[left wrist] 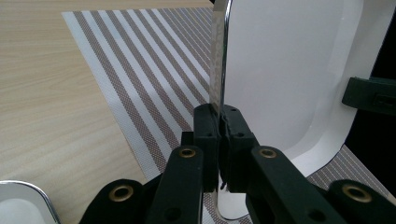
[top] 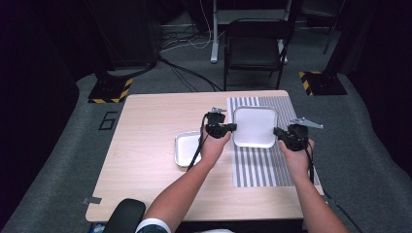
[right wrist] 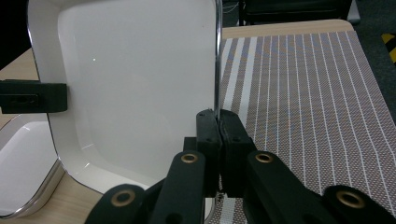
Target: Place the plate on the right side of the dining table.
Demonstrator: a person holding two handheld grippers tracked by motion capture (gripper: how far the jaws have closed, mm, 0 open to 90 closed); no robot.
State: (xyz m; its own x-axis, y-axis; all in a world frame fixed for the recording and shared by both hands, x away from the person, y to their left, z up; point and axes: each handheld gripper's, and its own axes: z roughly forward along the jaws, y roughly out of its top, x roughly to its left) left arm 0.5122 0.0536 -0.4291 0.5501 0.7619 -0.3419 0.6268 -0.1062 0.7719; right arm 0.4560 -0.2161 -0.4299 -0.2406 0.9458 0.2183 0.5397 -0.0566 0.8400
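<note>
Surface [top: 145, 145]: you work over its striped mat [top: 262, 167], which lies under both jaws.
Large tray [top: 255, 126]: it hangs between your grippers, empty; keep both rims level as you carry it.
Small tray [top: 185, 148]: just beside your left hand, also empty.
Left gripper [left wrist: 218, 122]: jaws clamped tight on the large tray's rim.
Right gripper [right wrist: 217, 126]: jaws pinched on the opposite rim; match its height.

Dim lab: floor cables [top: 187, 73], hazard-taped stands [top: 111, 90]
</note>
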